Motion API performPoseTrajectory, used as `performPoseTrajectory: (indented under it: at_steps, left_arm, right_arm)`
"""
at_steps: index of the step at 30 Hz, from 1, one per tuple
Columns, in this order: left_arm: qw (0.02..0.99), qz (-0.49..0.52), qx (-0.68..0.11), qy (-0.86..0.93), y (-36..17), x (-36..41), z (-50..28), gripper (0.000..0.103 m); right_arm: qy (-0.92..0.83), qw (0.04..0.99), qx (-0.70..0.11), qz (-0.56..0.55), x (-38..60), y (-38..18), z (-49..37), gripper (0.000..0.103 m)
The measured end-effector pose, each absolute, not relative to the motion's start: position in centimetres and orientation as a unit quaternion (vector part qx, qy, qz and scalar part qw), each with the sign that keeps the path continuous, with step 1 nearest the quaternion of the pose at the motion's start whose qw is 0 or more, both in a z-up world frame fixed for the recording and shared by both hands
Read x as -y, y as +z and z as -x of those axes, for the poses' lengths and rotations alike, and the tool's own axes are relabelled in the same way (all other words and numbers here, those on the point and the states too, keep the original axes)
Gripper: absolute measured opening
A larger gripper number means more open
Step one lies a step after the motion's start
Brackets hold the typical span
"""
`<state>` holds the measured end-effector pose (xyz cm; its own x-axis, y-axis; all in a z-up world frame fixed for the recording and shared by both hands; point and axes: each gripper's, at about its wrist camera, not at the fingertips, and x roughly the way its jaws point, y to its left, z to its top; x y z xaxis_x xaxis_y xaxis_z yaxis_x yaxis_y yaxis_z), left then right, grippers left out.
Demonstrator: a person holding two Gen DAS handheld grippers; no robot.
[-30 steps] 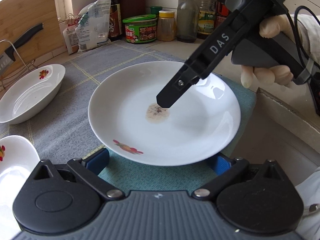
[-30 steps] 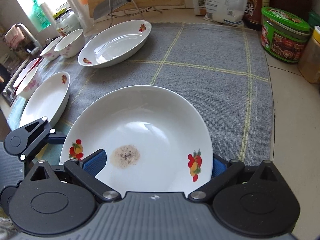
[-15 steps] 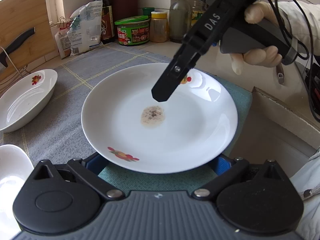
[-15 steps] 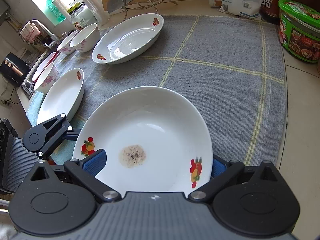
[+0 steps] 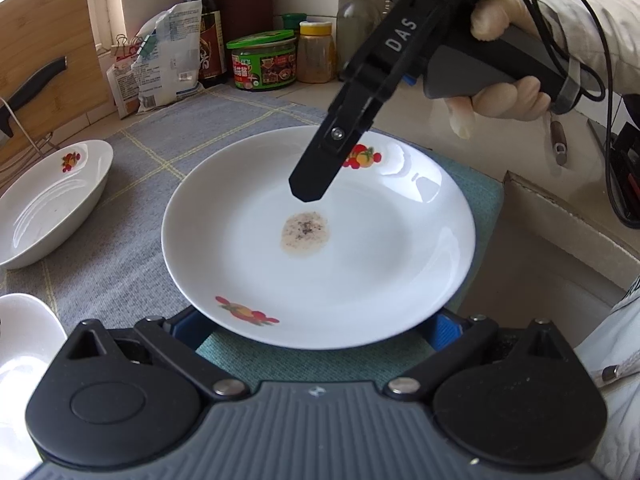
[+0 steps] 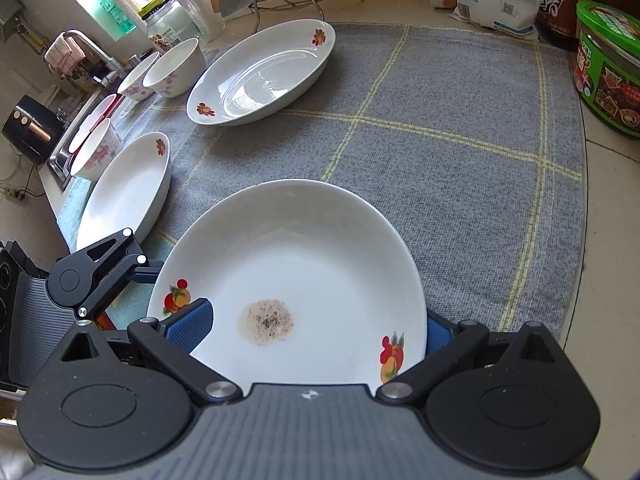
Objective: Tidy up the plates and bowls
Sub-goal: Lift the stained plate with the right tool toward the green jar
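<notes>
Round glossy plate (image 5: 380,264), woven grey mat (image 6: 460,168)

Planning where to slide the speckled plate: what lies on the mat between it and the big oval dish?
Nothing: bare grey mat lies between plate and oval dish, seen from the right wrist.

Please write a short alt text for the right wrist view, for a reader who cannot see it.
A white plate with fruit prints and a speckled stain lies between the open right claw fingers, on a grey cloth. Two oval dishes and small bowls stand behind, left.
</notes>
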<state>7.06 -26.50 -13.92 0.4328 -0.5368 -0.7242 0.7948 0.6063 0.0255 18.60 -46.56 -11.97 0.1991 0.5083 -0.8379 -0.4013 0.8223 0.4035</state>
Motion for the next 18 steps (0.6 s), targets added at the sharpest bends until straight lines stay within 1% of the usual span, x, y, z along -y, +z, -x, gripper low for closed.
performPoseTrajectory:
  at_steps: [18]
  left_arm:
    - [0.807, -0.198, -0.377, -0.408, -13.52, 26.98, -7.96, 0.102]
  right_arm:
    - [0.281, 0.773, -0.565, -0.061, 46.67, -11.99, -18.67, 0.103]
